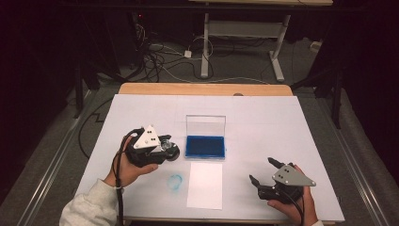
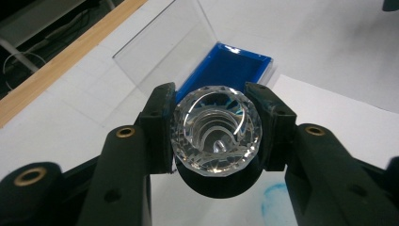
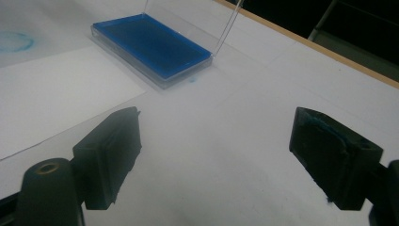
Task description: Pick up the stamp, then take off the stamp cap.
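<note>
The left gripper (image 2: 215, 136) is clenching a round faceted clear-glass stamp (image 2: 216, 135) just beside the open blue ink pad in its clear hinged case (image 1: 205, 146), above the white table (image 1: 282, 122). The slick glass could be slipping from the pads or smearing ink outside the white paper sheet (image 1: 204, 185). The right gripper (image 3: 226, 160) is resting released, holding nothing.

The ink pad (image 1: 205, 146) is deep blue in a see-through case. The stamp (image 2: 215, 136) is clear like glass. The paper (image 1: 204, 185) is white. A smudgy blue ring (image 1: 175, 181) marks the white table (image 1: 282, 127).
</note>
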`<state>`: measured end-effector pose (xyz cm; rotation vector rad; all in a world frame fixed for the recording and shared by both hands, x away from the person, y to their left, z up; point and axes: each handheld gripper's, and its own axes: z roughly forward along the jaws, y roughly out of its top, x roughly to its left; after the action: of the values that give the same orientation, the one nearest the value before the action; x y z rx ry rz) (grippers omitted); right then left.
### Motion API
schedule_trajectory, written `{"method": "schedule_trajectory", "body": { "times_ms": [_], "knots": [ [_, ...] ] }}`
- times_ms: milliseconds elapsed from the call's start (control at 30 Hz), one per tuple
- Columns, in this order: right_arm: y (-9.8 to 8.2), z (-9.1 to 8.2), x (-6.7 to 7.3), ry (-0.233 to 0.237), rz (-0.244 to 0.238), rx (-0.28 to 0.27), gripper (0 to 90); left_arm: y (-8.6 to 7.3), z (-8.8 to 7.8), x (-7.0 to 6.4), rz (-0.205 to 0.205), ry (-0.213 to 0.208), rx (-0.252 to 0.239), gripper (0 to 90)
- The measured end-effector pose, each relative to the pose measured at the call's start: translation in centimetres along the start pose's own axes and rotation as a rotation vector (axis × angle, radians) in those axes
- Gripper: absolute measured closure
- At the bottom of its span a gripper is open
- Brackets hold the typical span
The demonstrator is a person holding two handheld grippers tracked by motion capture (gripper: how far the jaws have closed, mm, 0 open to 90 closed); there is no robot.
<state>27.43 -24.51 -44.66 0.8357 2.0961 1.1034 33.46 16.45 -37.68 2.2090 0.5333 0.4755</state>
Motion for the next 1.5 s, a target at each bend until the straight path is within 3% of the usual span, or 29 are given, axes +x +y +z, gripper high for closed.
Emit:
{"method": "schedule_trajectory", "body": {
  "times_ms": [233,467,767,833,900,1033,1300,1367,1500],
  "knots": [
    [0.0,0.0,0.0,0.005,0.01,-0.004,17.6,0.3,0.3,-0.8,0.019,-0.029,-0.001,54.5],
    [0.0,0.1,0.0,0.007,0.003,0.003,17.7,0.5,0.6,-1.1,0.032,-0.031,0.005,54.5],
    [0.0,0.2,0.2,0.015,0.012,0.005,16.5,1.2,1.1,-1.8,0.046,-0.059,-0.025,54.5],
    [0.1,0.2,0.2,0.029,0.014,-0.015,16.1,1.5,1.4,-2.1,0.051,-0.065,-0.027,54.5],
    [0.3,0.2,0.3,0.087,0.015,-0.052,16.1,2.0,1.7,-2.3,0.063,-0.071,-0.031,54.5],
    [1.0,0.9,1.0,0.098,0.009,-0.029,16.3,2.9,2.2,-2.8,0.076,-0.084,-0.037,54.4],
    [3.1,2.1,3.0,0.163,-0.041,-0.054,17.7,4.4,3.7,-3.5,0.078,-0.133,-0.056,54.5],
    [3.8,3.1,3.5,0.202,-0.022,-0.052,18.1,4.8,4.0,-3.8,0.082,-0.138,-0.061,54.5],
    [4.4,4.2,4.0,0.221,-0.02,-0.049,18.4,5.4,4.6,-4.5,0.094,-0.154,-0.062,54.5]
  ]
}}
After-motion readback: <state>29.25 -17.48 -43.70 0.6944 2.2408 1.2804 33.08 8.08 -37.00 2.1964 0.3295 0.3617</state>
